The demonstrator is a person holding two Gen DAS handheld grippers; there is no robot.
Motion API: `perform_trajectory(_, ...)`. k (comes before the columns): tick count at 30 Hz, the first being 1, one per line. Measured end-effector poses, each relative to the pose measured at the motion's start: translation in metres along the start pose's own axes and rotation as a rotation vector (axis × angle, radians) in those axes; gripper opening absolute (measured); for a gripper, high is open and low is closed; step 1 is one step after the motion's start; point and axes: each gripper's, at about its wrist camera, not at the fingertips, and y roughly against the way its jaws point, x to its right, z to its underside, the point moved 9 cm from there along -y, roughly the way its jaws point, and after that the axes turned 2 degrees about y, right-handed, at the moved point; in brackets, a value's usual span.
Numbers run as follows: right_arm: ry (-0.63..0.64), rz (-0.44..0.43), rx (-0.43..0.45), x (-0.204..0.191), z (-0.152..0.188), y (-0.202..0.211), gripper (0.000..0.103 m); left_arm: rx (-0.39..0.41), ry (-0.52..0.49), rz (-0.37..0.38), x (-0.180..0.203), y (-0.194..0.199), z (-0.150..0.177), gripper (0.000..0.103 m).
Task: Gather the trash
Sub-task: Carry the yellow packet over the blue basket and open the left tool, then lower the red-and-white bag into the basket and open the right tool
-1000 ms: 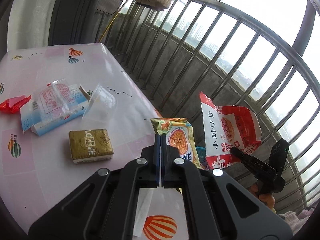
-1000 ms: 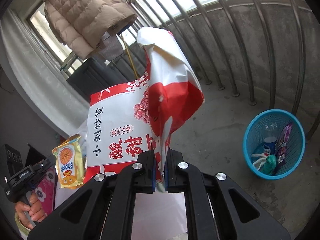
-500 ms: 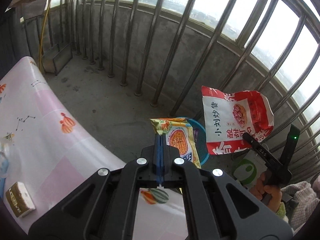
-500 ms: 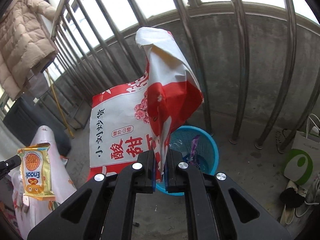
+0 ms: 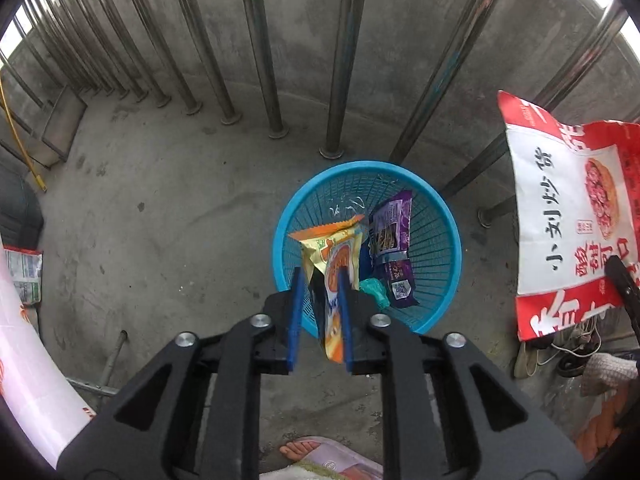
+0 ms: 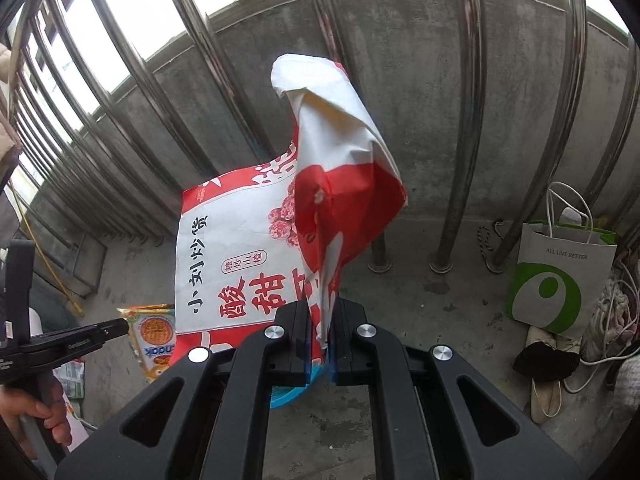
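Note:
A blue mesh trash basket [image 5: 446, 240] stands on the concrete floor by the railing, holding a purple wrapper [image 5: 390, 236] and other scraps. My left gripper [image 5: 320, 284] is above its near rim with its jaws parted; the yellow-orange snack packet [image 5: 334, 256] hangs loose between them over the basket. My right gripper [image 6: 322, 312] has its jaws slightly apart, with the big red-and-white snack bag [image 6: 280, 240] still upright between them; that bag also shows at the right of the left wrist view [image 5: 568, 216].
Steel railing bars [image 5: 264, 48] stand just behind the basket. The balloon-print table edge [image 5: 24, 360] is at the far left. A white-and-green paper bag [image 6: 560, 280], shoes and cords lie at the right. A wrapper [image 5: 24, 276] lies on the floor.
Both grippers swung from the table to above the basket. The left jaws opened and the yellow packet is slipping down. The right jaws parted slightly around the red bag.

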Motion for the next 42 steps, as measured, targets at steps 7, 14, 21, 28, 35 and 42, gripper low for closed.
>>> perform_trajectory(7, 0.141, 0.244, 0.011, 0.018, 0.006, -0.033, 0.006, 0.031, 0.083, 0.042, -0.017, 0.015, 0.003, 0.029)
perform_trajectory(14, 0.445, 0.504, -0.018, -0.01, 0.033, -0.104, 0.006, 0.157, 0.069, 0.053, -0.045, 0.101, 0.021, 0.038)
perform_trajectory(21, 0.652, 0.459, -0.118, -0.079, 0.082, -0.149, 0.013, 0.264, 0.124, 0.054, -0.098, 0.186, 0.068, 0.045)
perform_trajectory(28, 0.584, 0.281, -0.082, -0.09, 0.088, -0.122, 0.047, 0.358, 0.271, 0.014, -0.161, 0.238, 0.13, 0.049)
perform_trajectory(35, 0.57, 0.372, -0.11, -0.071, 0.072, -0.153, 0.026, 0.415, 0.395, 0.021, -0.205, 0.264, 0.171, 0.049)
perform_trajectory(42, 0.745, 0.57, -0.031, -0.064, 0.054, -0.133, 0.022, 0.461, 0.436, 0.041, -0.222, 0.275, 0.192, 0.049)
